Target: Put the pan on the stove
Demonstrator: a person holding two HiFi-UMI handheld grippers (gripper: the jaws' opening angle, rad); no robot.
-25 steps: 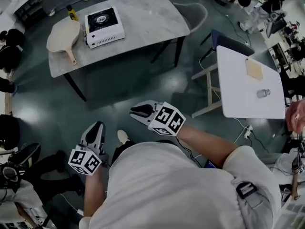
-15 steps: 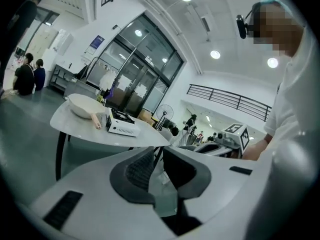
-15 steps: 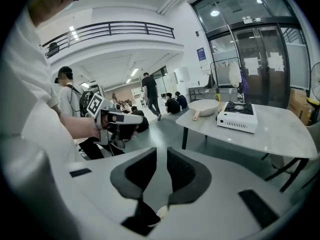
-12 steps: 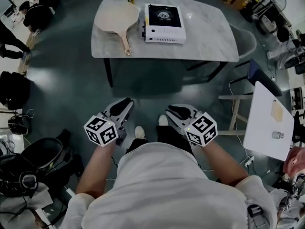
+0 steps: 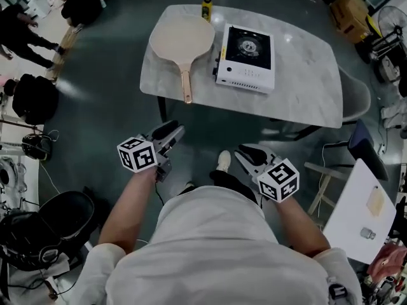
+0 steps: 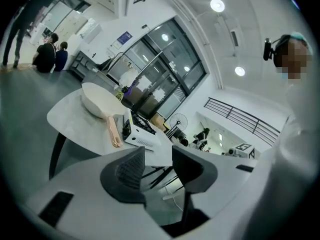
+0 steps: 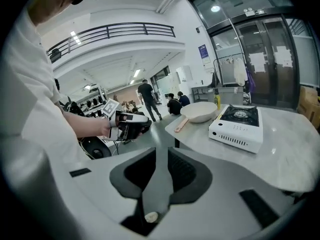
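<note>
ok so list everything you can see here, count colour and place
table: 1, grey marbled, ahead of the person
pan: 1, cream with a tan handle, on the table's left part
stove: 1, white with a black top, on the table right of the pan
bottle: 1, yellow, at the table's far edge
chair: 1, grey, at the table's right end
small table: 1, white, lower right
backpack: 1, black, floor at far left
left gripper: 1, fingers opening, nothing between them
right gripper: 1, fingers apart, empty
</note>
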